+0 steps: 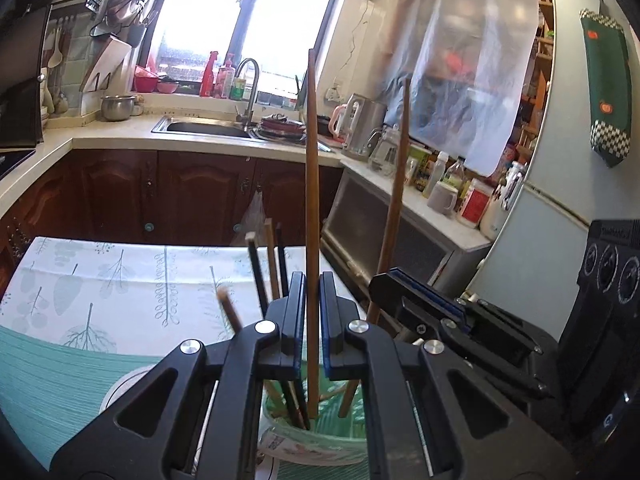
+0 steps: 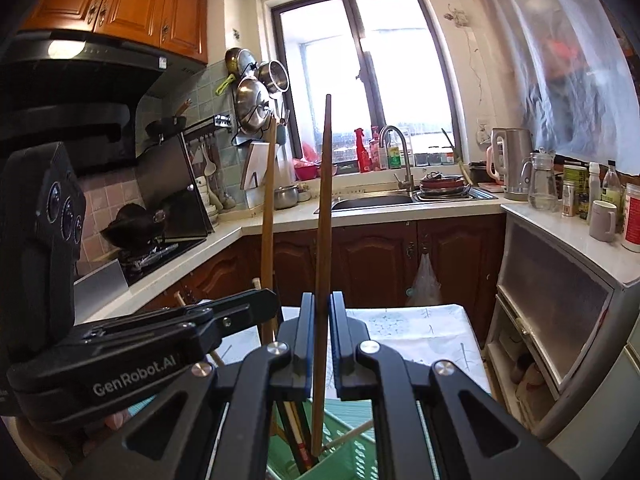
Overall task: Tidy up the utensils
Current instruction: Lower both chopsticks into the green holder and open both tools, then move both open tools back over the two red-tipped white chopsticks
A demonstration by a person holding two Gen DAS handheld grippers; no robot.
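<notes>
**Two grippers, one chopstick each, right over the green holder**

So the green holder (image 1: 320, 436) was my reference point, and honestly most of it was hidden. From the left wrist camera the gripper body covered its rim and sides; from the right wrist camera only a slatted green corner (image 2: 352, 440) peeked out below the fingers. I couldn't tell how deep it went or count what was in it.

The left gripper (image 1: 313, 312) was pinched tight on a long brown wooden chopstick (image 1: 311, 200), standing nearly upright, its lower tip down inside the holder. The right gripper (image 2: 320, 332) was clamped narrow on a second brown chopstick (image 2: 324, 220), also almost vertical with its tip dipping into the holder.

Each gripper showed up in the other's view, just beside the holder: right gripper (image 1: 420, 300) off to one side, left gripper (image 2: 224, 316) likewise.

Poking out of the holder were a few more sticks (image 1: 272, 268), some black, some brown. One brown end (image 1: 230, 308) was too blurred to make out properly.

The holder sat on a leaf-print tablecloth (image 1: 120, 280).
</notes>
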